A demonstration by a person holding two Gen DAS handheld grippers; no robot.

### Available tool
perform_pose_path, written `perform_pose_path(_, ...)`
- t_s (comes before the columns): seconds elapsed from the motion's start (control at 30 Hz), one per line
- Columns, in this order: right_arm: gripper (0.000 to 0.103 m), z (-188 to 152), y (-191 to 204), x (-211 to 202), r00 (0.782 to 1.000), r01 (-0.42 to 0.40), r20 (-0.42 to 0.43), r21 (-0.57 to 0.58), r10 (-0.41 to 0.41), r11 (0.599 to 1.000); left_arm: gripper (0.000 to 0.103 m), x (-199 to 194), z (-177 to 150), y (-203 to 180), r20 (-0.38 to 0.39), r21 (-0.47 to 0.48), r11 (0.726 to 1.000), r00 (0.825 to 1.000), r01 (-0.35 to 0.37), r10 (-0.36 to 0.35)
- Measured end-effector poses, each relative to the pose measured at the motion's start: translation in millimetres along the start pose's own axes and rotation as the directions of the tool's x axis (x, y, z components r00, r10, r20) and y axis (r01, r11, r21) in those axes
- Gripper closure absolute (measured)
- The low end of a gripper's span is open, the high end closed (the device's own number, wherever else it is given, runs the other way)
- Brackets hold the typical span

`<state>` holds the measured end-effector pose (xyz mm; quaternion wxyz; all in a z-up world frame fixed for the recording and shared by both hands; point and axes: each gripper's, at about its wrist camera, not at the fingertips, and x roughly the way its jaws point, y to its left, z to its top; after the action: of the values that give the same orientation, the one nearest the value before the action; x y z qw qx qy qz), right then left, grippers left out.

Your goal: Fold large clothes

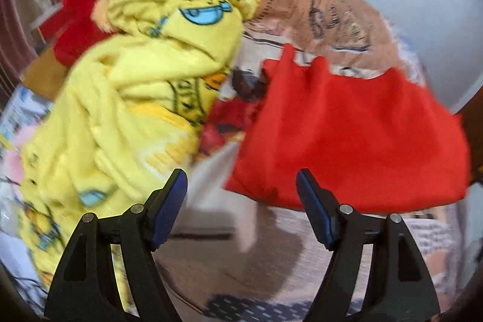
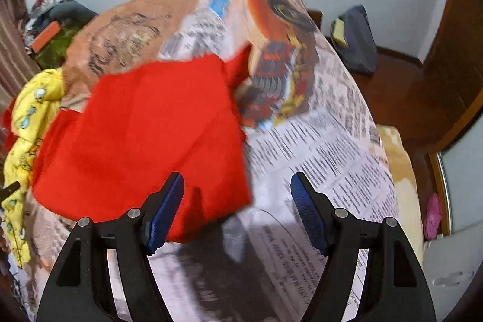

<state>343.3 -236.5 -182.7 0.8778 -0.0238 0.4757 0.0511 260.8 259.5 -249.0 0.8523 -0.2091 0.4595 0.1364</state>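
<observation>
Left wrist view is showing the left gripper (image 1: 241, 186) hovering with jaws spread wide, holding nothing, above the bed (image 1: 241, 261). The red garment (image 1: 347, 135) is lying partly folded on the printed bedcover, with the yellow blanket (image 1: 135, 80) heaped just beside it. The right gripper (image 2: 237, 189) is hanging equally wide and empty over the red garment's near edge. I'd say each should be pinching a corner squarely before lifting, keeping the edges aligned.

Your red garment (image 2: 145, 135) smears with motion blur, so its folds and edges won't read. The bedspread (image 2: 332, 147) print blurs to streaks. Your yellow fleece (image 1: 135, 86) runs off the left edge, covering the bed beneath.
</observation>
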Motion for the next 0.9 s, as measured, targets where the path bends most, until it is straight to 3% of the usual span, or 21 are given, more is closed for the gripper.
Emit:
perform_pose_path(0.13,0.033,9,23,-8,0.998,-0.056,0.041,-0.039,0.057,0.998,0.029,8,-10,-2,-0.07,-0.098,0.982,0.983,0.161,-0.168)
perform_pose_path(0.23,0.033,12,45,-3,0.996,-0.079,0.042,-0.085,0.083,0.993,0.029,24,-21,-4,-0.119,-0.18,0.95,0.954,0.253,-0.276)
perform_pose_path(0.33,0.033,10,63,9,0.996,-0.088,0.022,-0.132,0.092,0.987,0.029,40,-29,-7,-0.137,-0.239,0.925,0.933,0.294,-0.332)
perform_pose_path(0.43,0.033,4,78,24,0.997,-0.076,-0.007,-0.178,0.076,0.981,0.029,48,-25,-9,-0.11,-0.27,0.907,0.926,0.323,-0.362)
perform_pose_path(0.57,0.033,-4,87,38,0.998,-0.06,-0.046,-0.216,0.051,0.974,0.029,74,-12,-6,-0.091,-0.342,0.851,0.888,0.398,-0.451)
perform_pose_path(0.8,0.032,-6,79,47,0.995,-0.091,-0.063,-0.153,0.083,0.984,0.035,117,16,-6,-0.06,-0.387,0.84,0.898,0.381,-0.435)
perform_pose_path(0.9,0.032,-8,81,47,0.994,-0.093,-0.066,-0.151,0.084,0.984,0.048,130,28,-4,-0.038,-0.445,0.813,0.899,0.376,-0.436)
